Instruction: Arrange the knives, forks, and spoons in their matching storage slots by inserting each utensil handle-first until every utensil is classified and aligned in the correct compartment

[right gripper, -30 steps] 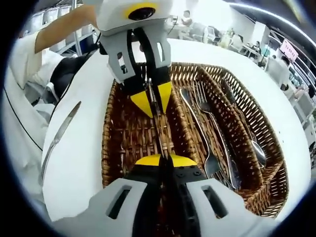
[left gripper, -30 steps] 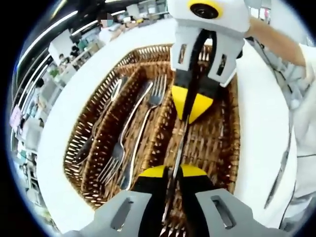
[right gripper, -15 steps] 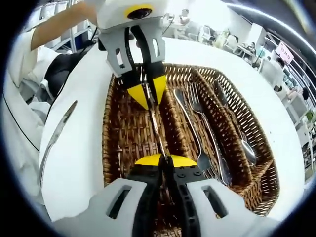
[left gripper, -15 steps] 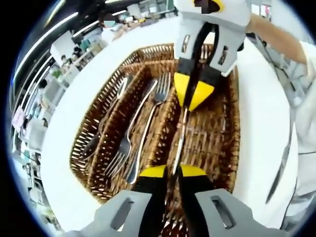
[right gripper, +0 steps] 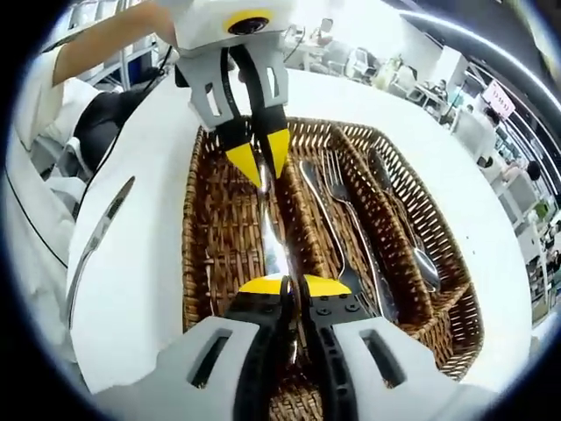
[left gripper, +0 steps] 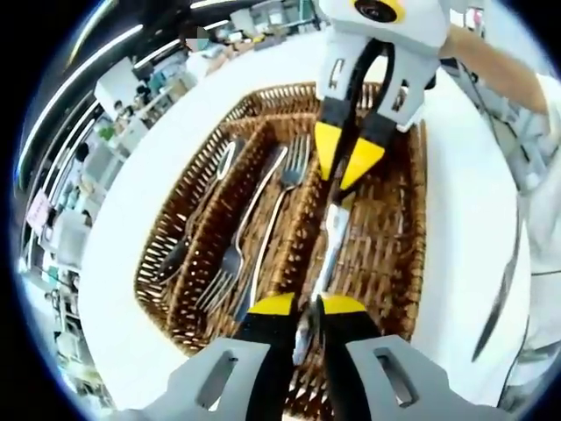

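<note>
Tongs, left point(left gripper: 307, 303) and right point(right gripper: 292, 285), both clamp one knife point(left gripper: 329, 241); two forks point(left gripper: 263, 219) slotted.

Brown wicker, silver steel

Woven brown basket point(left gripper: 399, 263) on a white table point(left gripper: 456, 202); silver knife point(right gripper: 270, 237); yellow-tipped black jaws.
</note>
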Tool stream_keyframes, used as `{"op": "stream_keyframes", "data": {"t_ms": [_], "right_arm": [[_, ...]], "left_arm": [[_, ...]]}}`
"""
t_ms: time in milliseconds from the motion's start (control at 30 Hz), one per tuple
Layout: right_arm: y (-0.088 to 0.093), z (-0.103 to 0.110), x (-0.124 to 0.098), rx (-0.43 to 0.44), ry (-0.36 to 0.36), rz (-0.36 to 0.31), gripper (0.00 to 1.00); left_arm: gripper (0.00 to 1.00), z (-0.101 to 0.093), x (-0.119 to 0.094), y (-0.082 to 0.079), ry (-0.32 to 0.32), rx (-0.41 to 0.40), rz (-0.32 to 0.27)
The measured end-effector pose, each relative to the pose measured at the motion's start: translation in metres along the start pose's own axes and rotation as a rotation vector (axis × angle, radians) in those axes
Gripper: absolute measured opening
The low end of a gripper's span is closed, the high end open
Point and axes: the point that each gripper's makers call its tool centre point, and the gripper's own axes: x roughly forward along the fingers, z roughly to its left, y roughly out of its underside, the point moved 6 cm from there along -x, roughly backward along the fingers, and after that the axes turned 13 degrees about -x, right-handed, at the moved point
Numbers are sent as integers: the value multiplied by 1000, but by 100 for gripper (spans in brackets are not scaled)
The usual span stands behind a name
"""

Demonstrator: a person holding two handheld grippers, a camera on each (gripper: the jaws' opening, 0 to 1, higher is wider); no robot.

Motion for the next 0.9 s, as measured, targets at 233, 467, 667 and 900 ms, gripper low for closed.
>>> {"op": "stream_keyframes", "data": {"t_ms": [233, 467, 667, 900], "right_arm": [[0, 7, -5, 16, -3, -7, 7], [1, 10, -5, 23, -7, -10, 8], [1, 14, -8, 45, -9, -16, 15], [-1, 15, -10, 59, -3, -32, 19]], "left_arm": [[9, -3, -2, 1, 0, -9, -1], [15, -14, -6, 3, 7, 0, -25], [22, -17, -11, 2, 16, -18, -56], [30, -25, -14, 3, 17, -25, -75]]}}
